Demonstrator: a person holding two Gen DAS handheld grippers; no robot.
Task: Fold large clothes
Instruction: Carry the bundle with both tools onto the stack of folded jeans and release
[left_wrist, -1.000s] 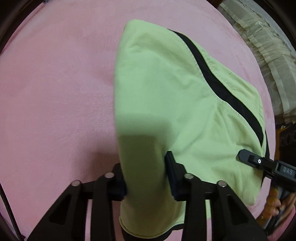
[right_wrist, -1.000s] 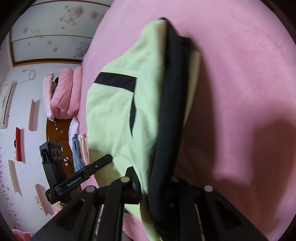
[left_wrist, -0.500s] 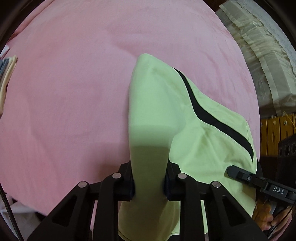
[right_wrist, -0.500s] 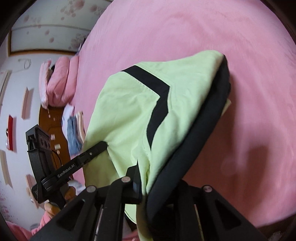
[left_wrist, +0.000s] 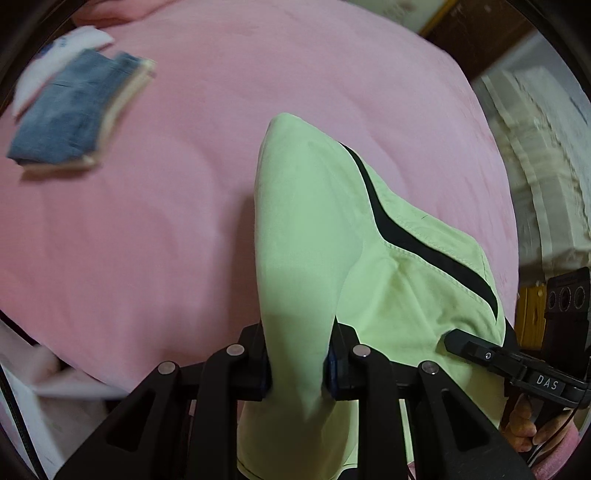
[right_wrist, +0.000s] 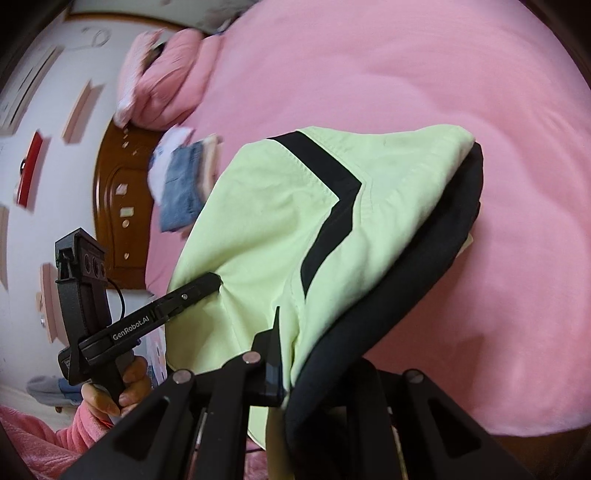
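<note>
Here the left gripper (left_wrist: 297, 363) has its jaws closed on a fold of the green garment (left_wrist: 306, 229), which rises ahead of them above the pink bed (left_wrist: 147, 229). The right gripper (right_wrist: 295, 373) clamps the garment's black edge (right_wrist: 413, 280) between its jaws. Folded jeans (left_wrist: 66, 118) lie far ahead, left of the left jaws.

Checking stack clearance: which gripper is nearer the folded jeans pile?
Left. In the right wrist view the left gripper, shut on the green garment, sits just below the jeans pile. The right gripper clamps the garment's black edge, farther from the pile.
</note>
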